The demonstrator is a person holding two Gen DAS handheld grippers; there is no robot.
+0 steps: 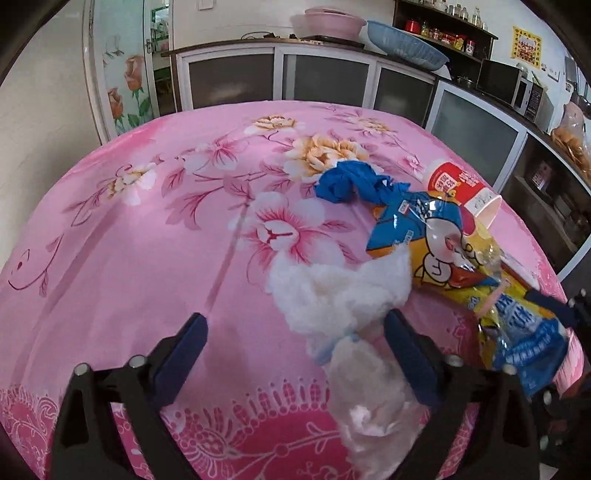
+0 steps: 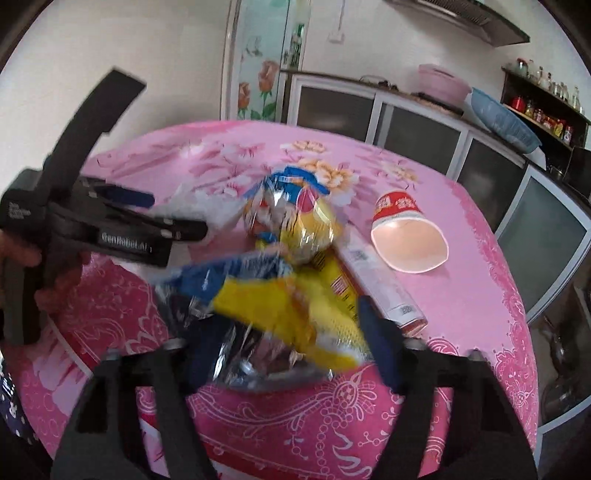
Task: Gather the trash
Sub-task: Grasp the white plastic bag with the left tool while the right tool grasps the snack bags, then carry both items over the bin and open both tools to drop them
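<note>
— What does the table look like?

— A table point(image 1: 129, 240) under a pink cloth with big flowers printed on it and a darker patterned border along the near edge. Behind it runs a counter with frosted cabinet doors point(image 1: 325, 79); a pink basin point(image 1: 328, 24) and a blue basket point(image 1: 406, 44) sit on top, and a shelf of jars point(image 1: 447, 33) hangs at about 1 o'clock in the left wrist view. A microwave point(image 1: 513, 86) stands further right, and a door with painted roses point(image 1: 125, 88) is at 11 o'clock.

— And the trash?

— Bunched toward the right half of the table. A crumpled blue bag point(image 1: 351, 182) lies at 12 o'clock of the pile, a paper cup point(image 2: 406, 232) on its side at 2 o'clock, and a white tissue wad point(image 1: 332, 291) in the middle.

— The left gripper point(image 1: 295, 325)?

— Released — its jaws stand wide, the tissue wad partly between them but not pinched.

— The right gripper point(image 2: 284, 332)?

— Blurred. A yellow and blue snack wrapper point(image 2: 273, 295) lies between its jaws; the right pad looks against it, but I cannot tell if it is clamped. A long white box point(image 2: 380, 280) rests just beside, at 2 o'clock.
</note>
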